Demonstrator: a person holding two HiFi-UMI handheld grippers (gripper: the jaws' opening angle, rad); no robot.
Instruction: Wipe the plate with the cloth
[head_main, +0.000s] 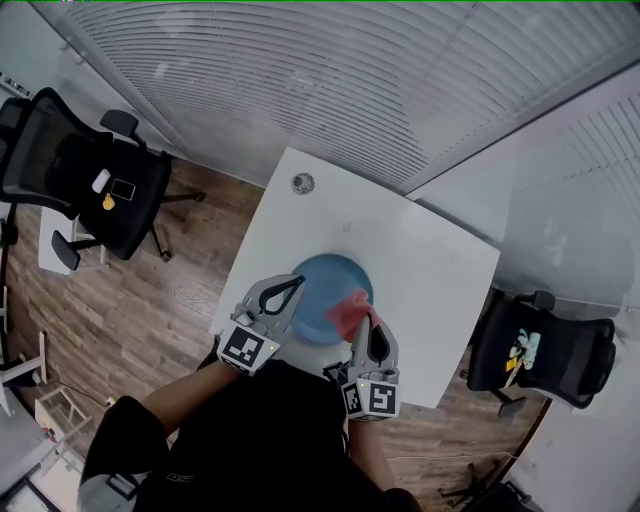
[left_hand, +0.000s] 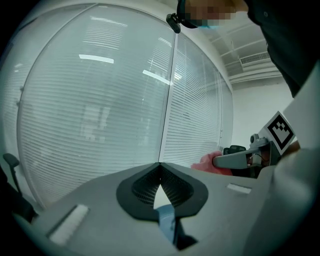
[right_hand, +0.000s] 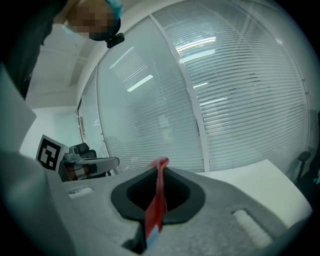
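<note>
Steadying the blue plate (head_main: 322, 288), the left claw (head_main: 297, 285) pinches its left rim tight above the surface (head_main: 430, 260). The right claw (head_main: 366, 318) grips the red cloth (head_main: 347, 312) over the plate's right edge, ready to wipe.

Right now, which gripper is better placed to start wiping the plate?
Right. The right gripper pinches the red cloth right at the blue plate, while the left gripper is shut on the plate's rim, holding it.
</note>
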